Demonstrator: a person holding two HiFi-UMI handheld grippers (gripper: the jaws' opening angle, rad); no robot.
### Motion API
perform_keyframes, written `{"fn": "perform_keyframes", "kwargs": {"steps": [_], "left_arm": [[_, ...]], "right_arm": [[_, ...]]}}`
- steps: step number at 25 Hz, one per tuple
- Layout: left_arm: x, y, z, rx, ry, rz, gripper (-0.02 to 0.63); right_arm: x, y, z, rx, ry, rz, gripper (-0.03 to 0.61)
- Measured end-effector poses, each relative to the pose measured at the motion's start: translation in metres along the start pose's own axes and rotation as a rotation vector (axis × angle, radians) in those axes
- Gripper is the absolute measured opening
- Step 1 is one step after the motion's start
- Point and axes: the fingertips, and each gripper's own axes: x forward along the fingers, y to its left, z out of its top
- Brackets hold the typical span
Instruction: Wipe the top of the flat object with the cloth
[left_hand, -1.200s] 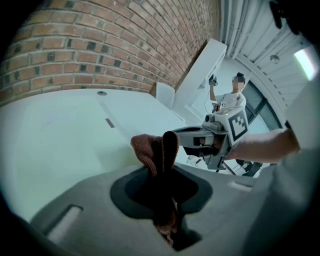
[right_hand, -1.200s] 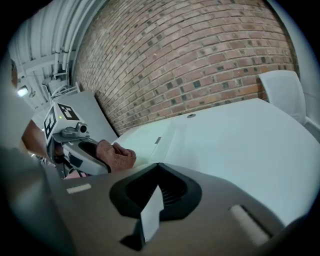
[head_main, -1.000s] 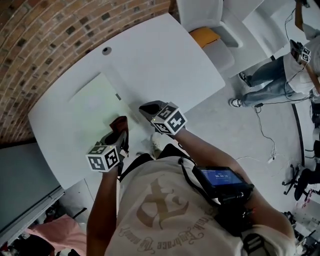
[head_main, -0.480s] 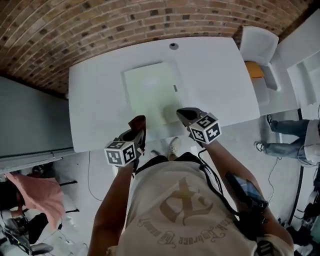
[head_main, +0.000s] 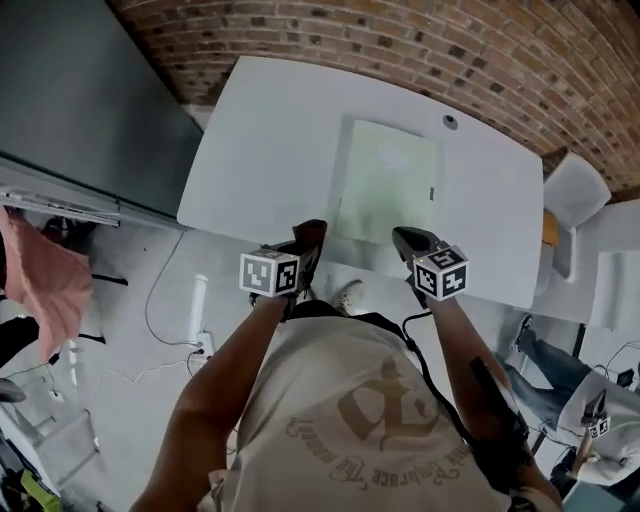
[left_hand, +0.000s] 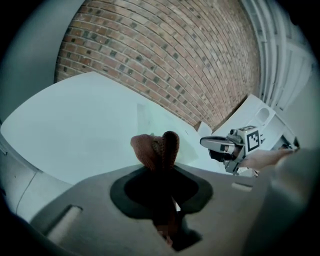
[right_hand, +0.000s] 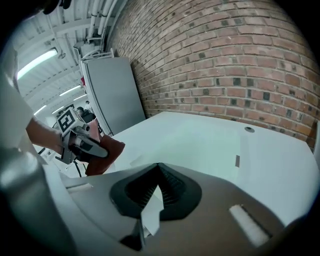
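Jaws of the left gripper (head_main: 311, 233) clamp the cloth (left_hand: 157, 149) over the tabletop's (head_main: 262, 150) near edge; right gripper (head_main: 404, 238) jaws meet at the tips, near the mat (head_main: 386, 182).

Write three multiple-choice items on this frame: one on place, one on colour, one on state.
1. Where is the board?
A. flat on the table
B. on the floor
C. on the chair

2. What colour is the cloth?
A. blue
B. red-brown
C. white

3. What state are the tongs of the left gripper in?
A. open and empty
B. shut on the board
C. shut on the cloth

Answers:
1 A: the head view shows the pale green board lying on the white table, ahead of both grippers.
2 B: the cloth reads red-brown in the head view and both gripper views.
3 C: the left gripper view shows the cloth bunched between the tongs.
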Motion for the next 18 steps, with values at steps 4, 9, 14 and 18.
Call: {"fn": "perform_keyframes", "kwargs": {"steps": [4, 9, 14, 18], "left_arm": [[0.009, 0.007, 0.001, -0.030, 0.006, -0.042, 0.075], [0.023, 0.012, 0.007, -0.064, 0.028, -0.094, 0.075], [0.041, 0.008, 0.015, -0.094, 0.032, -0.164, 0.075], [0.058, 0.009, 0.012, -0.126, 0.068, -0.166, 0.075]], "right_arm": [[0.014, 0.015, 0.005, -0.076, 0.057, 0.004, 0.008], [0.028, 0.018, 0.001, -0.080, 0.119, -0.017, 0.008], [0.045, 0.017, -0.004, -0.104, 0.187, 0.026, 0.008], [0.057, 0.010, -0.006, -0.150, 0.252, 0.058, 0.008]]}}
